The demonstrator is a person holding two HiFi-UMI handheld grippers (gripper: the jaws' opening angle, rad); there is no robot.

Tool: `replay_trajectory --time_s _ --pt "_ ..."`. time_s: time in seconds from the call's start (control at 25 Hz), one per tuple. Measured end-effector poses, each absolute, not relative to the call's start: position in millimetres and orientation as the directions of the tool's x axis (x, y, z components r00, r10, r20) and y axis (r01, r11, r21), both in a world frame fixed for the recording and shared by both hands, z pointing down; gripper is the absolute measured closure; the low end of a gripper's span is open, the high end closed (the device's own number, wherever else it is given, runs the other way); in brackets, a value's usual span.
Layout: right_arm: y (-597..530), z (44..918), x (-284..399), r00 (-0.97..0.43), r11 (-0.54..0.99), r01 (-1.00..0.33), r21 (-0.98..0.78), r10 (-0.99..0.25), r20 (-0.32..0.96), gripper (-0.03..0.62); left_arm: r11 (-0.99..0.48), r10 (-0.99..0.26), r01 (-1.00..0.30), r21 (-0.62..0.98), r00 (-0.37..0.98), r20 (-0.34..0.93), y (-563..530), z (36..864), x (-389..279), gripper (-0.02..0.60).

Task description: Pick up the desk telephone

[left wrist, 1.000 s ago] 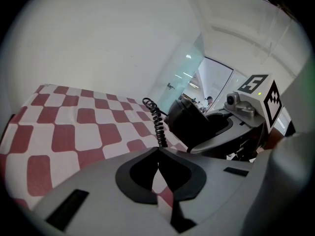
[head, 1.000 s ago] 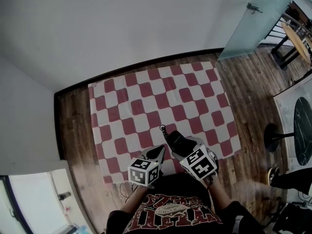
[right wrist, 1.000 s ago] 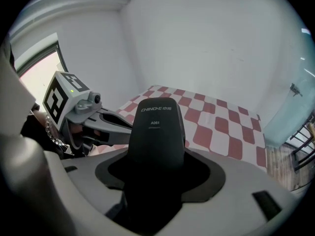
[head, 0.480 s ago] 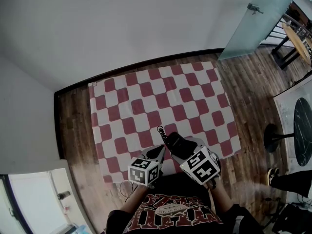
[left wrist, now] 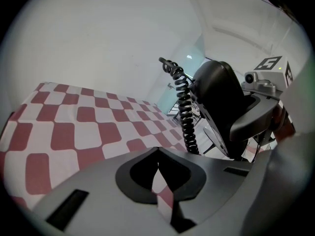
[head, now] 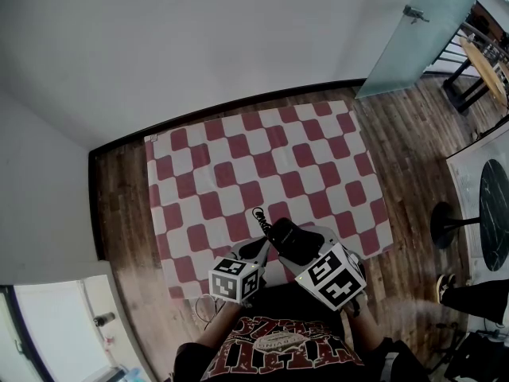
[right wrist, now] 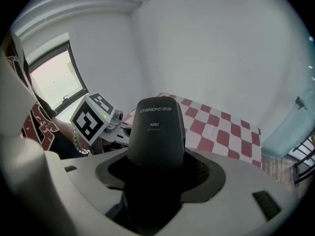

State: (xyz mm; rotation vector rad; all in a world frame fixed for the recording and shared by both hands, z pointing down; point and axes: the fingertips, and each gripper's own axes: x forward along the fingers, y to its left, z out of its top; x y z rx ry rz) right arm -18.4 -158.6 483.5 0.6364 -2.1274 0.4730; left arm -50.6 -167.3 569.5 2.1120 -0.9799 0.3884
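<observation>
Between the right fingers (desk telephone): black desk telephone, upright and leaning a little, with pale print on its upper face; the head view places it over the near edge of the cloth, just in front of the person.
Cord: black coiled cord runs along the telephone's left side, its free end curling above the top.
Right gripper: right gripper has its fingers closed on the telephone's lower body, one on each side; its marker cube sits nearest the person.
Left gripper: left gripper is just beside the telephone, fingers together with only a thin slit showing between them, and nothing in them (its own cube shows too).
Cloth: red-and-white checked cloth lies flat on the floor, bare of other things; from the left gripper view the telephone looks clear of it.
Floor: dark wooden floor borders the cloth on all sides.
Wall: white wall beyond the far edge.
Door: frosted glass door at the far right.
</observation>
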Motion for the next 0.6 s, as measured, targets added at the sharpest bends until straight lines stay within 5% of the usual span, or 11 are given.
replay_trajectory --time_s 0.6 --pt "-154 471 -23 -0.534 0.812 -0.574 -0.107 -0.272 0.8 0.307 -0.418 -0.52 -0.752 0.509 0.658 0.545 -167 570 -50 0.574"
